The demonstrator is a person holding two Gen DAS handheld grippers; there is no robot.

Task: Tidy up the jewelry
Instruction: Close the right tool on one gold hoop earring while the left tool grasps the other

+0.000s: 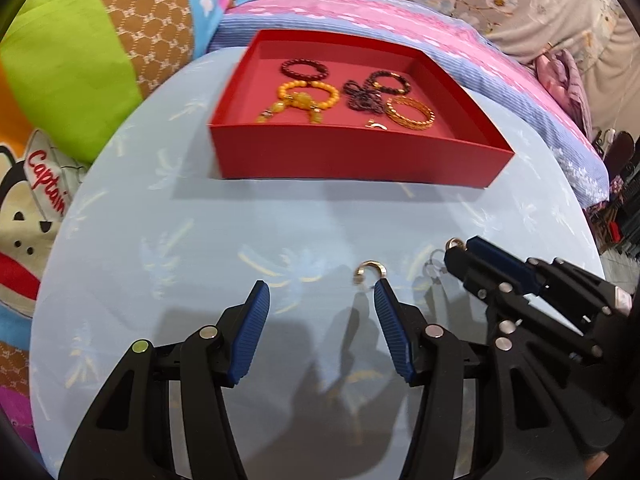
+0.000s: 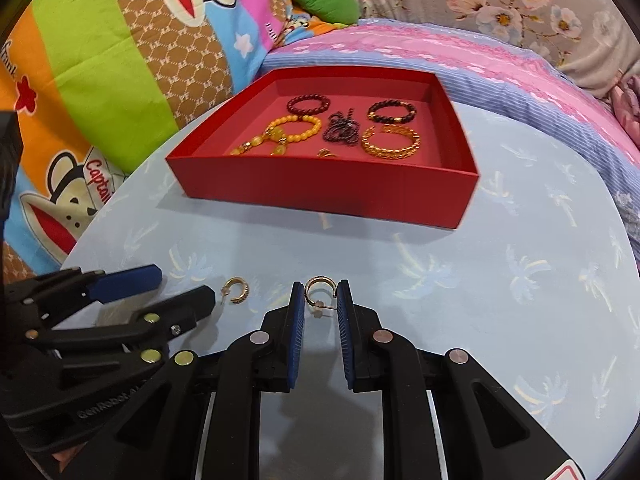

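Note:
A red box [image 1: 352,160] [image 2: 320,188] on the light blue table holds several bracelets, among them a yellow bead bracelet [image 1: 308,98] [image 2: 294,130] and a gold bangle [image 1: 410,114] [image 2: 392,142]. My right gripper [image 2: 321,294] [image 1: 460,250] is shut on a gold hoop earring [image 2: 318,290] [image 1: 455,244]. A second gold hoop earring [image 1: 370,271] [image 2: 237,290] lies on the table by my right fingertip of the left gripper [image 1: 322,298] [image 2: 184,284], which is open and empty.
The round table [image 1: 200,240] [image 2: 500,280] has a palm print. Behind it lie a pink and blue striped bedspread [image 1: 400,24] and colourful cartoon pillows [image 1: 72,60] at the left. The table edge curves close on both sides.

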